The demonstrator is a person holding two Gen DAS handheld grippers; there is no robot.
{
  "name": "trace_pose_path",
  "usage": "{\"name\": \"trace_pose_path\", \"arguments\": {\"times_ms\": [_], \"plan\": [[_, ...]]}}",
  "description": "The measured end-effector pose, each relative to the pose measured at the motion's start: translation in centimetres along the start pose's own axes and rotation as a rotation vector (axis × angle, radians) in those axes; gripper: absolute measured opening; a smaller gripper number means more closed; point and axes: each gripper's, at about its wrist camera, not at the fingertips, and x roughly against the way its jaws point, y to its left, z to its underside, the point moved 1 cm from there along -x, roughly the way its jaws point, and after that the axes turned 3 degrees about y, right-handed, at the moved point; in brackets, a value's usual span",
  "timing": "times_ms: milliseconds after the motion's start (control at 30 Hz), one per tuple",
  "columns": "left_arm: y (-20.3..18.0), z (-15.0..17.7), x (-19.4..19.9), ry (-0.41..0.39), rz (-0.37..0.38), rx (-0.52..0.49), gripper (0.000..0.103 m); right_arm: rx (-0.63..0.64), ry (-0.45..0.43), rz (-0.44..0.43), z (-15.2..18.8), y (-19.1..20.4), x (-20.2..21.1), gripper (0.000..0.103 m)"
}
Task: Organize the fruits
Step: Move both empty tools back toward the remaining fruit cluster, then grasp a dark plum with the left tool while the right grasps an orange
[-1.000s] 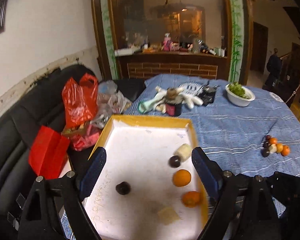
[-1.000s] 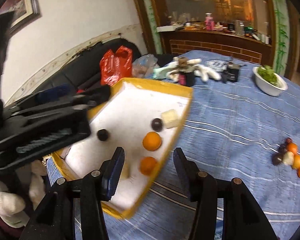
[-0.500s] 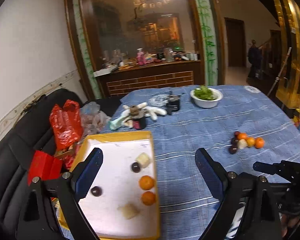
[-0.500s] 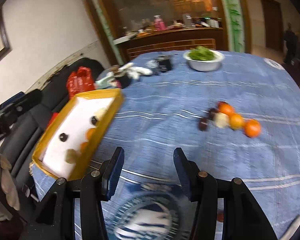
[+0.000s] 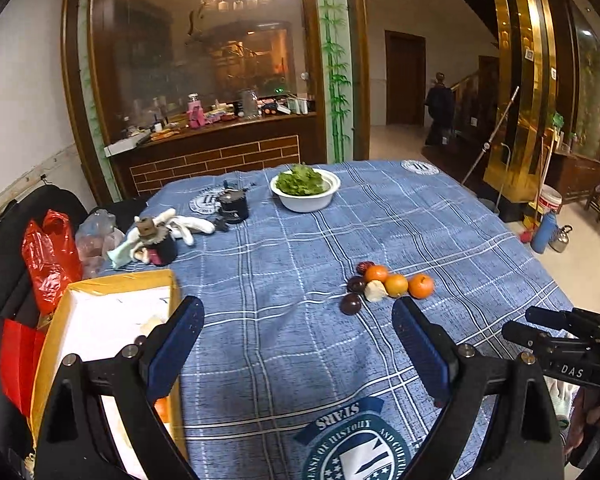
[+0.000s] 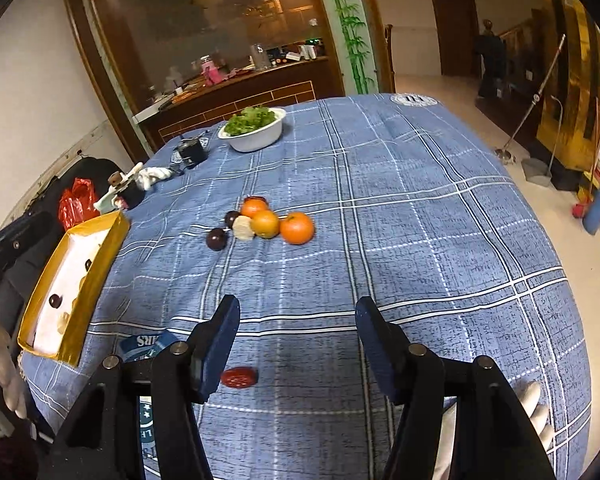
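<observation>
Both claws hang wide open and empty above the desk (image 6: 420,184); the right claw (image 6: 296,344) faces the fruit cluster (image 6: 260,222), likely lining up a pick; the left claw (image 5: 296,344) waits near the yellow tray (image 5: 56,320), which holds a few sorted pieces; a red fruit (image 6: 239,377) lies apart, beside the right claw.

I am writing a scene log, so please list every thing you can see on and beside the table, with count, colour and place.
oranges: three, orange, in the cluster mid-table
dark fruits: two, dark purple, left of cluster
pale fruit: one, cream, within cluster
red fruit: one, near table edge
tray: one, yellow rim, left edge, fruit inside
bowl: one, white, holding greens, far side
tablecloth: one, blue plaid
red bag: one, beside the table
left gripper: open, empty
right gripper: open, empty
</observation>
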Motion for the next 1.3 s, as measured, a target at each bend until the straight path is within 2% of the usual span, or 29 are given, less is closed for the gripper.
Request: {"name": "trace_pose_path", "arguments": {"times_ms": [433,567,767,867,1000,1067,1200,1300], "plan": [[0.4,-0.1,-2.2,0.033,0.031,0.034,0.094,0.023,0.041,-0.027,0.2,0.2,-2.5,0.065],[1.5,-0.4,-2.8,0.052,0.067,0.070,0.094,-0.010,0.036,-0.032,-0.6,-1.2,-2.8,0.065],[4.3,-0.6,-6.1,0.128,0.069,0.098,0.094,-0.079,0.064,-0.007,-3.4,-4.3,-4.6,0.065],[5.0,-0.7,-8.6,0.178,0.102,0.136,0.094,-0.101,0.092,-0.040,-4.7,-4.4,-6.8,0.065],[3.8,-1.0,-12.2,0.250,0.202,0.144,0.094,-0.097,0.125,-0.080,-6.1,-3.2,-10.0,0.064],[2.3,-1.1,-14.1,0.280,0.238,0.112,0.090,-0.085,0.127,-0.090,-6.8,-2.4,-11.2,0.064],[-0.5,-0.7,-17.5,0.325,0.257,0.034,0.079,-0.052,0.140,-0.103,-7.6,-1.1,-13.0,0.064],[-1.8,0.0,-19.7,0.369,0.271,-0.006,0.071,-0.023,0.153,-0.091,-7.7,-0.7,-14.1,0.060]]}}
